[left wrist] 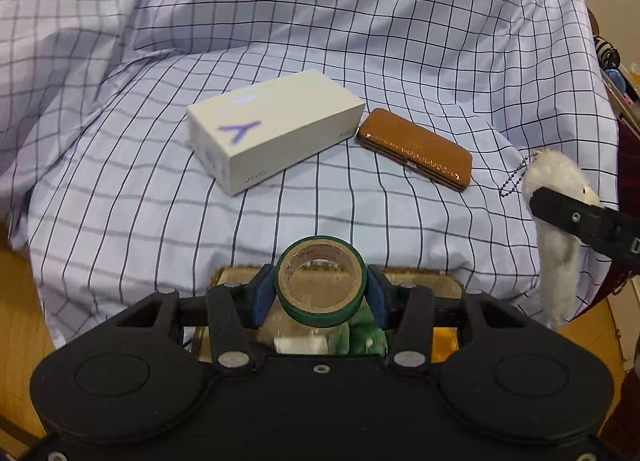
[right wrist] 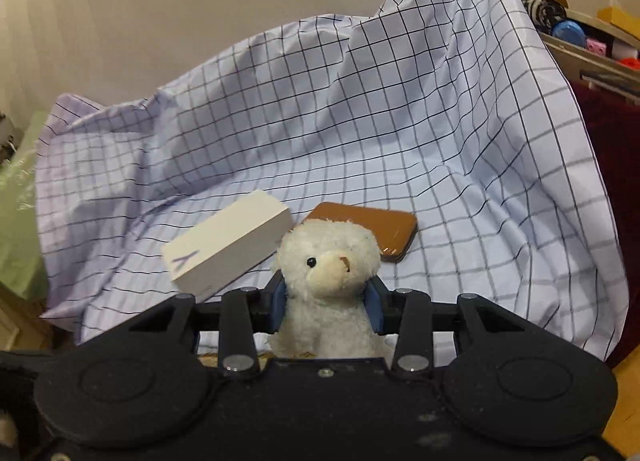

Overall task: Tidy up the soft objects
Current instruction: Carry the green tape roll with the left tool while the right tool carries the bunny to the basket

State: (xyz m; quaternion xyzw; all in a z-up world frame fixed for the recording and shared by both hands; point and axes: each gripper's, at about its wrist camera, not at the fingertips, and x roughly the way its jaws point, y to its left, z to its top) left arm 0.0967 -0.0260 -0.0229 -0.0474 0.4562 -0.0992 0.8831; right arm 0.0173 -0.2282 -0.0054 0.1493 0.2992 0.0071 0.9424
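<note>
My left gripper (left wrist: 321,293) is shut on a roll of green tape (left wrist: 321,281), held upright with its hole facing the camera, above a tray (left wrist: 424,281) that holds a green soft item (left wrist: 366,335) and a white block. My right gripper (right wrist: 328,301) is shut on a white plush bear (right wrist: 328,273), its blue pads pressing the bear's sides just below the head. In the left wrist view the same bear (left wrist: 554,229) hangs at the right edge from a black finger (left wrist: 576,219), with a bead chain trailing beside it.
A white box (left wrist: 272,129) with a purple mark and a brown leather case (left wrist: 416,149) lie side by side on a checked cloth (left wrist: 360,41) draped over raised shapes behind. A cluttered shelf (right wrist: 592,41) stands at the far right. Wooden floor shows at the lower edges.
</note>
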